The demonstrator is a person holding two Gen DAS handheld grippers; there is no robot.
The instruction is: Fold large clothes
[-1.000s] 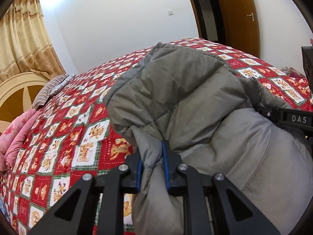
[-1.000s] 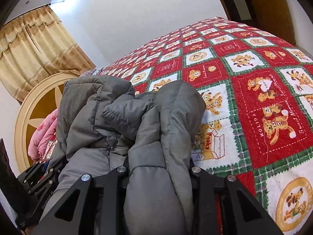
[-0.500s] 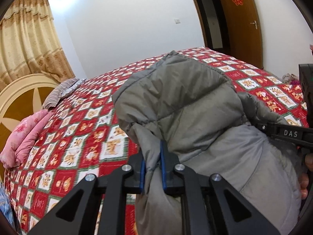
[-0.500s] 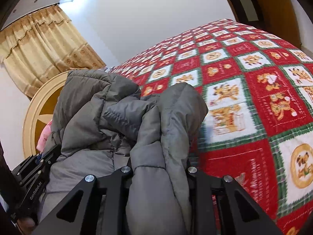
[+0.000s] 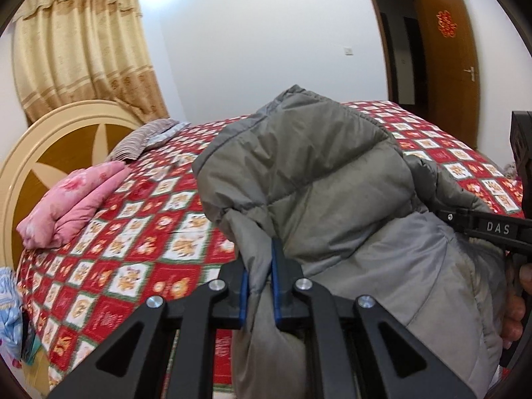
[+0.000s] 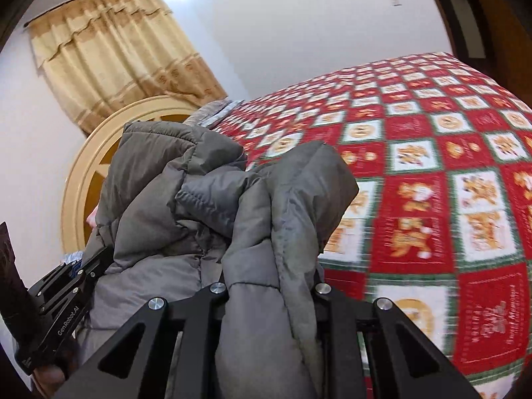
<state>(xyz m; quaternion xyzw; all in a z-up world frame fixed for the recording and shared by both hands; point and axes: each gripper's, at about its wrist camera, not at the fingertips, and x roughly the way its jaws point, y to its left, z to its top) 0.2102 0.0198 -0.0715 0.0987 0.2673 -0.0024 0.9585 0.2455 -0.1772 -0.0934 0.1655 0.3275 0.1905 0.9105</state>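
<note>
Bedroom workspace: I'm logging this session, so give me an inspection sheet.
Surface: bed with red patchwork quilt.
Job's things: grey puffer jacket, bunched and held up between both grippers.
Clutter: pink folded blanket, striped pillow near the headboard.
Grippers: left gripper and right gripper each shut on the jacket.
Cables: nothing seen.
Surroundings: beige curtain, open wooden door, white wall.

We see the right gripper (image 6: 269, 286) closed on a thick fold of the grey padded jacket (image 6: 212, 199), which is bunched above the red patterned bedspread (image 6: 449, 166). At the left edge, the left gripper (image 6: 88, 271) also meets the jacket.
</note>
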